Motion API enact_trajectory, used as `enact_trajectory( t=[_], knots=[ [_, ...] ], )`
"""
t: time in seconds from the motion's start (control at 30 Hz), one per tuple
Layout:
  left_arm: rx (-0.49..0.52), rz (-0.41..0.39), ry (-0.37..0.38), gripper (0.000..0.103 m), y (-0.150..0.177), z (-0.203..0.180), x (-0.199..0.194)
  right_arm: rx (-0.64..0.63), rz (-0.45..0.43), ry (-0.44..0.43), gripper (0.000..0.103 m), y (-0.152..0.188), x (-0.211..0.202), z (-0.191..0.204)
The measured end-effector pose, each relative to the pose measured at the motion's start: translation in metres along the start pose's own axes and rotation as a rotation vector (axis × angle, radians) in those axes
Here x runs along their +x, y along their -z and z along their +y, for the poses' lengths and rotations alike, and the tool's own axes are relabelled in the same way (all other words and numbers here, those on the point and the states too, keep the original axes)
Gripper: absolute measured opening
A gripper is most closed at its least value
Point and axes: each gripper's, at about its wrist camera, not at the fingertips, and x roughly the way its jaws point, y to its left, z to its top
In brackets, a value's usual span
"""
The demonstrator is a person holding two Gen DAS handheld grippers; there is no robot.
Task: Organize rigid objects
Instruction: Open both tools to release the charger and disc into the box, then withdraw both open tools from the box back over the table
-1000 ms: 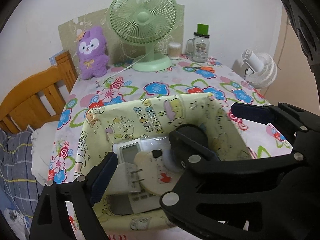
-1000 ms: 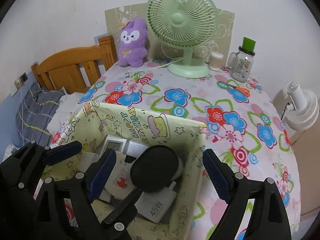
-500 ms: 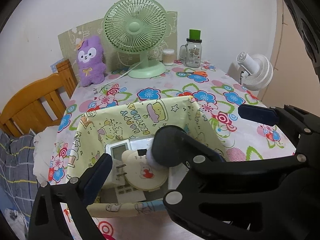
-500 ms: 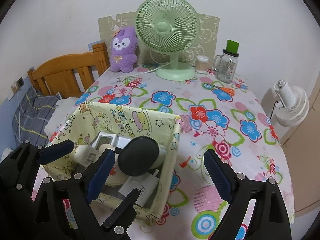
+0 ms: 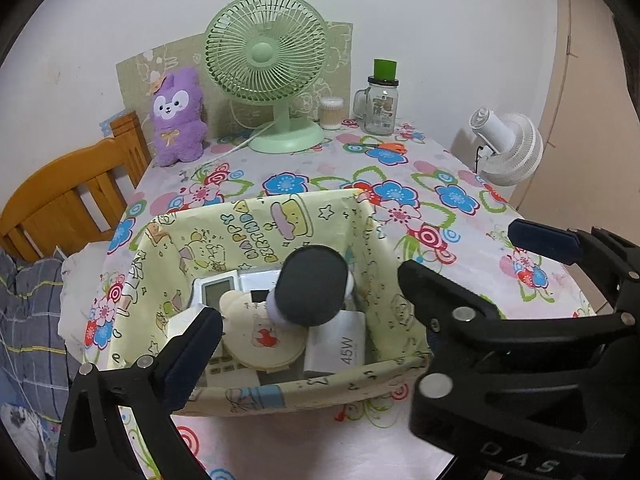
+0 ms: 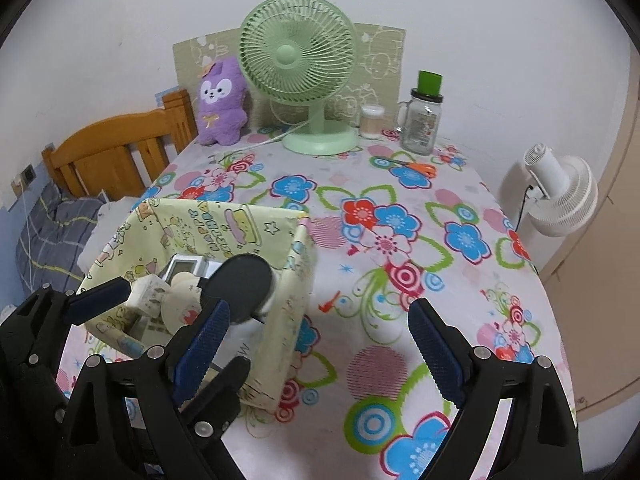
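A pale yellow cartoon-print fabric bin (image 5: 256, 232) (image 6: 200, 220) stands on the near left of the floral table. Inside lie a dark round-topped object (image 5: 314, 290) (image 6: 240, 282), a white remote with a screen (image 5: 214, 290), a round cream bear-print case (image 5: 260, 336) and a white 45W charger (image 5: 340, 350). My left gripper (image 5: 360, 280) is open and empty, raised in front of the bin. My right gripper (image 6: 316, 344) is open and empty, to the right of the bin.
At the back stand a green desk fan (image 6: 298, 60), a purple plush (image 6: 222, 102), a glass jar with a green lid (image 6: 422, 114), a cotton swab pot (image 6: 371, 120) and orange scissors (image 6: 416, 168). A white fan (image 6: 560, 196) is right, a wooden bed frame (image 6: 116, 148) left.
Both grippers have drawn back and up from the bin, open and empty throughout. The bin and its contents now look smaller and lie farther away.
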Motion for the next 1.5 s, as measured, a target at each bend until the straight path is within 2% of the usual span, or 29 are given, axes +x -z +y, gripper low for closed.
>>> enact_trajectory(
  t=[0.43, 0.87, 1.03, 1.17, 1.33, 1.5],
  knots=[
    [0.009, -0.023, -0.001, 0.103, -0.003, -0.029, -0.014, 0.064, -0.021, 0.020, 0.093, 0.014, -0.024, -0.043],
    [0.047, -0.074, 0.024, 0.103, -0.009, -0.060, -0.038, 0.123, -0.082, 0.116, 0.093, 0.028, -0.067, -0.091],
    [0.046, -0.077, 0.025, 0.103, -0.011, -0.064, -0.046, 0.129, -0.110, 0.145, 0.093, 0.031, -0.085, -0.099],
    [0.067, -0.112, 0.004, 0.103, -0.013, -0.067, -0.058, 0.135, -0.140, 0.164, 0.093, 0.033, -0.100, -0.104],
    [0.068, -0.150, 0.017, 0.103, -0.014, -0.065, -0.072, 0.151, -0.166, 0.176, 0.093, 0.036, -0.112, -0.107],
    [0.074, -0.179, -0.009, 0.103, -0.013, -0.064, -0.082, 0.174, -0.180, 0.166, 0.097, 0.038, -0.119, -0.107]
  ],
)
